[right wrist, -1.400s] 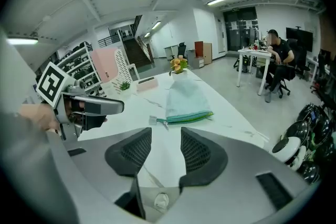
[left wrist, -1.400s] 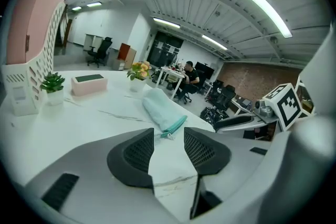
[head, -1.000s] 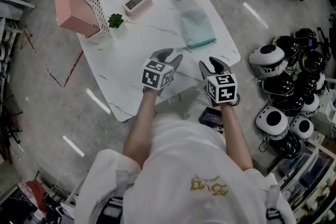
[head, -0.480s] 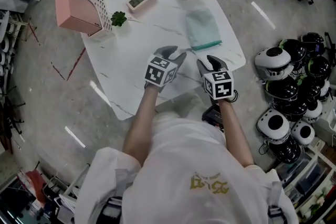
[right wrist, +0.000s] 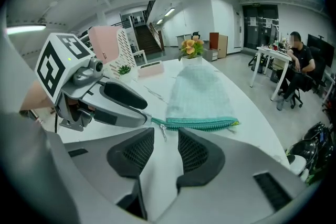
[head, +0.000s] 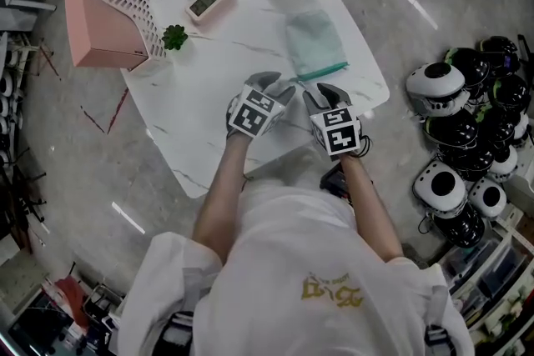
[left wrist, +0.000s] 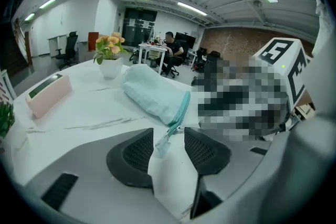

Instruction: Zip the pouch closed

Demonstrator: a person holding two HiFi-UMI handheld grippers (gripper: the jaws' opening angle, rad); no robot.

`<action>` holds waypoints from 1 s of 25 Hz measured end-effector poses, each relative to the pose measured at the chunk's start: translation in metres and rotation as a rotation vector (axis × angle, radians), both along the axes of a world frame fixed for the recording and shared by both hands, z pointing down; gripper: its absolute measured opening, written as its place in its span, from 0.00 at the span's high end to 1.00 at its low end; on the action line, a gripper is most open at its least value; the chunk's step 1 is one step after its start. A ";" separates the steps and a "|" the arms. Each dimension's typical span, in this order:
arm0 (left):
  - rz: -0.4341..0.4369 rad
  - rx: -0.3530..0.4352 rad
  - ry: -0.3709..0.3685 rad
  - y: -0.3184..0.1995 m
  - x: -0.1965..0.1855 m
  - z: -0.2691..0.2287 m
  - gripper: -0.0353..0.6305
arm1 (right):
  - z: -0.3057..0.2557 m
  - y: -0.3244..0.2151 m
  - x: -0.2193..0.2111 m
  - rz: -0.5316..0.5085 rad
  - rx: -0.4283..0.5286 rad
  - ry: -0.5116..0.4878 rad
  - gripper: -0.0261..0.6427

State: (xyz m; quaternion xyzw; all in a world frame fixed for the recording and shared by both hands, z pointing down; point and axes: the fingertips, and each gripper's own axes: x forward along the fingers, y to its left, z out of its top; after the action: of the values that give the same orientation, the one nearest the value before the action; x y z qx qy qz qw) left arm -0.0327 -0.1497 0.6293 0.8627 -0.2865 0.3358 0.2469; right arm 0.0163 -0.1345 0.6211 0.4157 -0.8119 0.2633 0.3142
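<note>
at the table's 10 o'clock corner stands a pink file rack, then a small green plant and a pink clock whose display is too small to read. the left gripper, with black-and-white square markers on its cube, has just been opening its jaws; they stand wide, and the zipper tail lies between them, not pinched. the mint pouch lies flat at 1 o'clock from both grippers, with its teal zipper on the near edge. the right gripper has just been closing its jaws; they are narrow but apart, with the zipper pull at the mouth of the gap. the gold print on the white shirt is not legible.
</note>
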 end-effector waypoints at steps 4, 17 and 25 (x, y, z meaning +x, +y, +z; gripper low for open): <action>0.057 0.002 -0.034 -0.002 0.006 0.008 0.64 | 0.011 0.002 -0.004 -0.048 -0.021 0.037 0.74; 0.190 0.019 -0.097 -0.005 0.017 0.022 0.67 | 0.028 -0.007 -0.013 -0.102 -0.024 0.092 0.77; 0.223 0.030 -0.106 -0.003 0.020 0.025 0.69 | 0.031 -0.009 -0.018 -0.179 0.012 0.157 0.81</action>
State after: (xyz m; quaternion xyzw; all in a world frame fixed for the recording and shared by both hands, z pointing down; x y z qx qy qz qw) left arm -0.0128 -0.1531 0.6546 0.8739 -0.2062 0.4019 0.1795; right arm -0.0020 -0.1438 0.6523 0.3629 -0.8201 0.1959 0.3967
